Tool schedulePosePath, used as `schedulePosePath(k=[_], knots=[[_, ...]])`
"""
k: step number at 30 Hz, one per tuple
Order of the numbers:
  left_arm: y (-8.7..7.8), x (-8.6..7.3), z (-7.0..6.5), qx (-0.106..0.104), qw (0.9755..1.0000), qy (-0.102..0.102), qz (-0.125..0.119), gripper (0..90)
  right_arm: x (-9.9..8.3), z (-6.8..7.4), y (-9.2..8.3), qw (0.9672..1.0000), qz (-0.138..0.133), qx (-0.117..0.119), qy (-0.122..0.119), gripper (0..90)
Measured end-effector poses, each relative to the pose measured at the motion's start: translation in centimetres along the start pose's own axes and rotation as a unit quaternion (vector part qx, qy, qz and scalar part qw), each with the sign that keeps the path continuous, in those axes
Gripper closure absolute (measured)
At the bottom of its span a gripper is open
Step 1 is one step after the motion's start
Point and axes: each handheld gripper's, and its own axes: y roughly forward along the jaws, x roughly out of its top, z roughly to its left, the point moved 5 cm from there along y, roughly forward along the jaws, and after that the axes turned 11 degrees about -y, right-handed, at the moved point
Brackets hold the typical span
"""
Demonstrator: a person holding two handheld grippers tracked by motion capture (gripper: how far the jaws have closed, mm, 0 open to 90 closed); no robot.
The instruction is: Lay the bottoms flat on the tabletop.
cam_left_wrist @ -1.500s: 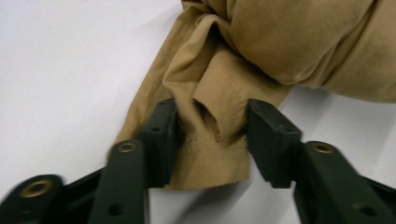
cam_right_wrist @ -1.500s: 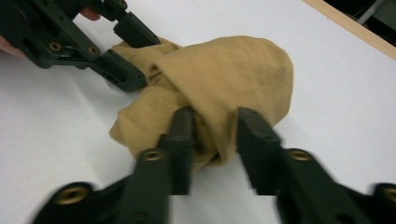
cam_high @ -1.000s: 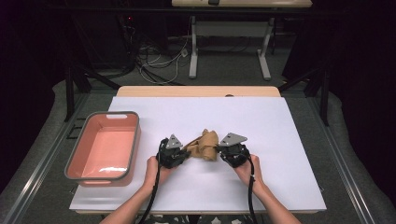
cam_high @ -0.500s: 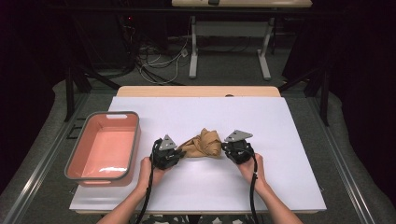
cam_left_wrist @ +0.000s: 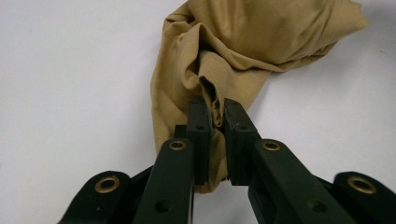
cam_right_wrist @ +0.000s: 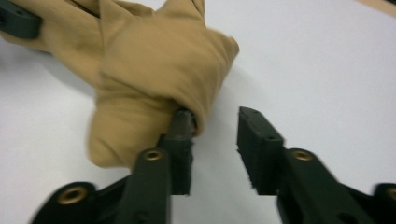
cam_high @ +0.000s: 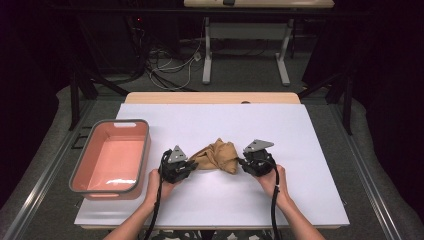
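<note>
A: Your left gripper pinches a fold of the tan cloth; the right gripper has just been opening, one jaw touching the bundle, nothing clamped.

B: So where's my next grip?

A: Cloth lies bunched on the table between your grippers. Keep the left pinched; I'd say take an outer edge, not the thick wad.

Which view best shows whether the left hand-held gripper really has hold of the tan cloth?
The left gripper view: the left hand-held gripper pinches a fold of the tan cloth between its pads. The high view shows the cloth bunched between both grippers, the pinch too small to judge. The right gripper view shows its other end.
</note>
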Motion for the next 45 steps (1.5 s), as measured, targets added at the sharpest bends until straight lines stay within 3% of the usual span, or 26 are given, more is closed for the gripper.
schedulePosePath(k=[4,8,11,13,15,17,23,34,36,41,45], knots=[[0.0,0.0,-0.1,0.001,1.0,0.005,0.0,82.7,0.7,0.9,-1.3,0.9993,-0.025,0.014,-0.024,47.7],[0.0,-0.1,0.0,0.005,1.0,0.007,0.002,82.7,1.2,2.3,-1.4,0.9978,-0.024,0.023,-0.058,34.9],[0.0,-0.1,0.0,0.004,1.0,0.006,0.003,82.8,1.0,3.3,-0.5,0.9963,0.003,0.023,-0.083,35.6],[0.0,-0.1,0.1,0.005,1.0,0.006,0.004,82.9,0.8,3.5,0.2,0.9952,0.016,0.006,-0.097,40.0],[0.1,-0.2,-0.1,0.006,1.0,0.004,0.006,83.0,0.7,3.4,0.5,0.9958,0.015,0.004,-0.09,44.8],[0.1,-0.1,-0.1,0.005,1.0,0.006,0.004,83.0,0.7,3.1,0.4,0.9963,0.004,0.007,-0.086,56.6],[0.3,-0.2,-0.1,0.007,0.9998,0.01,0.014,82.9,0.6,1.9,-0.1,0.9973,-0.016,-0.011,-0.071,66.1],[0.4,-0.3,-0.1,0.005,0.9997,0.009,0.022,81.2,0.1,0.1,0.1,0.9984,-0.026,-0.035,-0.035,72.1],[0.3,-0.1,-0.1,0.005,0.9998,0.009,0.017,76.1,0.0,-0.1,0.1,0.9985,-0.027,-0.036,-0.031,72.3],[-0.4,0.6,0.0,0.012,0.9999,0.003,-0.002,50.9,-0.1,-0.3,0.2,0.9986,-0.027,-0.035,-0.027,72.4],[-0.8,0.9,0.5,0.025,0.9996,-0.005,-0.015,44.1,-0.1,-0.5,0.2,0.9985,-0.026,-0.04,-0.026,72.9]])
